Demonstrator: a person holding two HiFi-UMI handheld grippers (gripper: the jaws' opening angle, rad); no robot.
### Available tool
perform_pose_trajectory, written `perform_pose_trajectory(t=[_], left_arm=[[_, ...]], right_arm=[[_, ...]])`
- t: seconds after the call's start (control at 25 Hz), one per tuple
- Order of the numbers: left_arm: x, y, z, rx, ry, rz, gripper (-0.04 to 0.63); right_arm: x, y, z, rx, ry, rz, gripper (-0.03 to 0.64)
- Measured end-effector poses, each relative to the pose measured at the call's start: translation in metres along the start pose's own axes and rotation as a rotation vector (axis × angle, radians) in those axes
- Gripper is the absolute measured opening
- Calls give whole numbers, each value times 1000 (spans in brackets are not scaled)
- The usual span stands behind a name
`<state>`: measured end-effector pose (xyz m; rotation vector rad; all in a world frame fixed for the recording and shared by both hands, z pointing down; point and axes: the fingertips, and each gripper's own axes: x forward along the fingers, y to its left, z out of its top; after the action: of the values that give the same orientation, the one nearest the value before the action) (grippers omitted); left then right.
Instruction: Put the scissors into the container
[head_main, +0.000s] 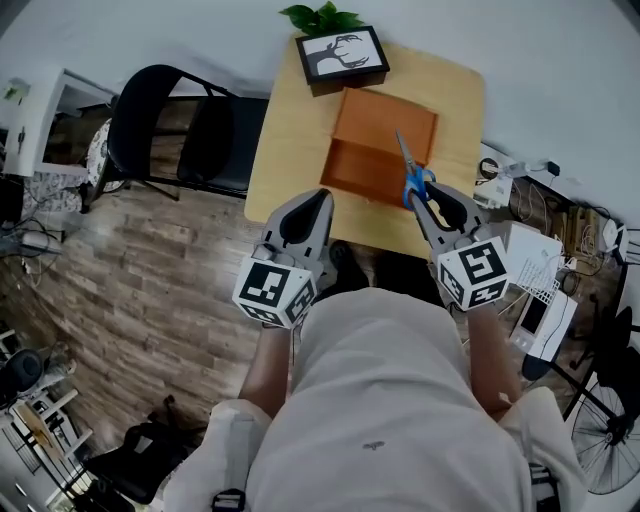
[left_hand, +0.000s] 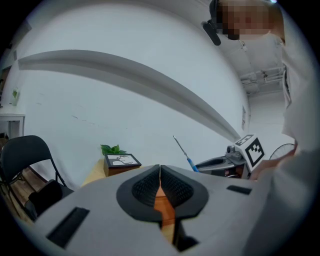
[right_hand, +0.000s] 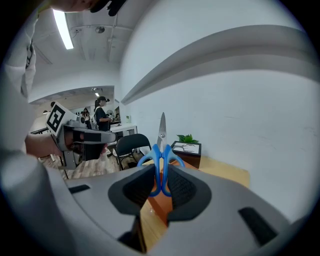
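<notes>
Blue-handled scissors (head_main: 412, 173) stick out of my right gripper (head_main: 424, 200), which is shut on their handles; the blades point away over the orange container (head_main: 380, 145). In the right gripper view the scissors (right_hand: 161, 156) stand upright between the pads, with the container's edge (right_hand: 161, 206) below. My left gripper (head_main: 312, 203) is shut with nothing in it, near the table's front edge, left of the container. In the left gripper view the left gripper (left_hand: 160, 181) shows pads pressed together, and the scissors (left_hand: 183, 154) and right gripper (left_hand: 220, 163) appear at the right.
The wooden table (head_main: 290, 120) carries a framed deer picture (head_main: 342, 55) and a green plant (head_main: 322, 17) at its far edge. A black folding chair (head_main: 175, 130) stands to the left. White devices and cables (head_main: 540, 300) lie on the right.
</notes>
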<state>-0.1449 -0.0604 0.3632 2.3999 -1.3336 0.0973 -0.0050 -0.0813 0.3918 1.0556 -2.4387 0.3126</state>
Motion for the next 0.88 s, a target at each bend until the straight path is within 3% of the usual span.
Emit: perform_pose_trajectory(t=[0.88], left_arm=[[14, 14, -26, -44, 62, 34, 8]], right_arm=[[48, -9, -47, -84, 147, 70, 80]])
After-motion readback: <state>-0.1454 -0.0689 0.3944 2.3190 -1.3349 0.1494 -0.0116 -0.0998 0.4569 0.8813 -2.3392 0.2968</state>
